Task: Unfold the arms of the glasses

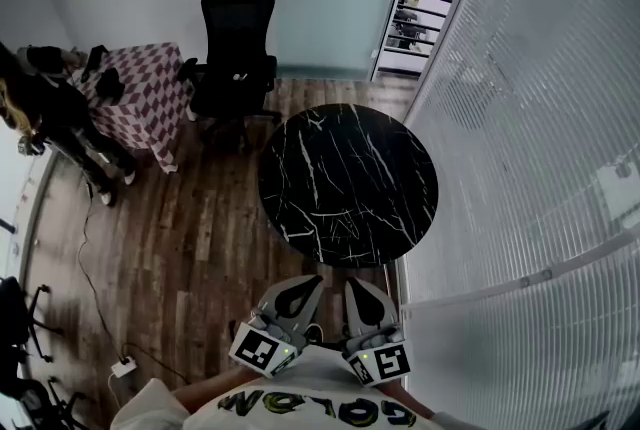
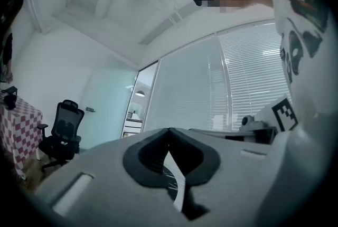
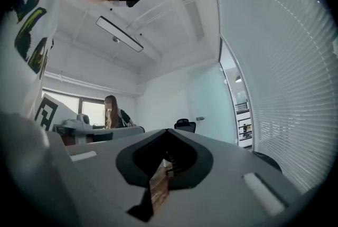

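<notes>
No glasses show in any view. The round black marble table (image 1: 348,183) stands ahead of me with a bare top. My left gripper (image 1: 312,280) and right gripper (image 1: 352,283) are held side by side close to my chest, short of the table's near edge and pointing level. Both are shut with nothing between the jaws. In the left gripper view the left gripper (image 2: 169,130) has its tips meeting, facing a glass wall with blinds. The right gripper (image 3: 168,131) likewise has its tips together, looking across the room.
A black office chair (image 1: 236,48) stands beyond the table. Left of it is a table with a checkered cloth (image 1: 140,98), with a person (image 1: 40,108) beside it. A glass wall with blinds (image 1: 540,118) runs along the right. A cable and plug (image 1: 122,368) lie on the wooden floor.
</notes>
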The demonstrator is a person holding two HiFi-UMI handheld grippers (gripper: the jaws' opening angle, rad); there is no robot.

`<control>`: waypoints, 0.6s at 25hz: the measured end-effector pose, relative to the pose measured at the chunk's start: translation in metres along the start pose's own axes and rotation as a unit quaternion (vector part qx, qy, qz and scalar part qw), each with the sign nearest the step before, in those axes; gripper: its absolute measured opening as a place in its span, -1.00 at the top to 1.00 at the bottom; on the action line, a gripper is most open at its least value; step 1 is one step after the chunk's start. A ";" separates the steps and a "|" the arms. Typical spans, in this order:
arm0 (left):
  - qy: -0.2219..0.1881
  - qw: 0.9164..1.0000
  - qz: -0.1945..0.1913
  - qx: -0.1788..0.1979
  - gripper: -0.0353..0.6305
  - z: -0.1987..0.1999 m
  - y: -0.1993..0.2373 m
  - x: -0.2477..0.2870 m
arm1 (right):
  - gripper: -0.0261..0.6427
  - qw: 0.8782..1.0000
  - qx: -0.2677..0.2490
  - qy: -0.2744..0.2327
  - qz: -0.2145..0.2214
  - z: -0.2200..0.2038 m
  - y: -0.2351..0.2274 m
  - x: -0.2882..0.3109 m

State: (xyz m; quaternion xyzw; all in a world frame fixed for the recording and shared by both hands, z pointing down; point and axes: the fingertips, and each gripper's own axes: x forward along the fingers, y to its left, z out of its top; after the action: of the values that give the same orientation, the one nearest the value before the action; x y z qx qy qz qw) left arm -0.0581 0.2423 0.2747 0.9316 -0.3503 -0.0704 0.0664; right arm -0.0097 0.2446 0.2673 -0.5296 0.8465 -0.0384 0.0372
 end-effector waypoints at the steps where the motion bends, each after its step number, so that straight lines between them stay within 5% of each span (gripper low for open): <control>1: 0.001 1.000 0.001 -0.001 0.88 0.000 -0.001 0.001 | 0.92 1.000 0.001 0.001 0.001 0.000 -0.002 -0.001; 15: 0.012 1.000 0.021 0.004 0.88 -0.011 -0.031 0.019 | 0.91 1.000 0.011 0.013 0.011 -0.005 -0.033 -0.028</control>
State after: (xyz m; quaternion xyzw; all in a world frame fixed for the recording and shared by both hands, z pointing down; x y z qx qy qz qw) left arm -0.0220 0.2540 0.2786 0.9250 -0.3696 -0.0563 0.0686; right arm 0.0315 0.2554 0.2767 -0.5195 0.8522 -0.0539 0.0327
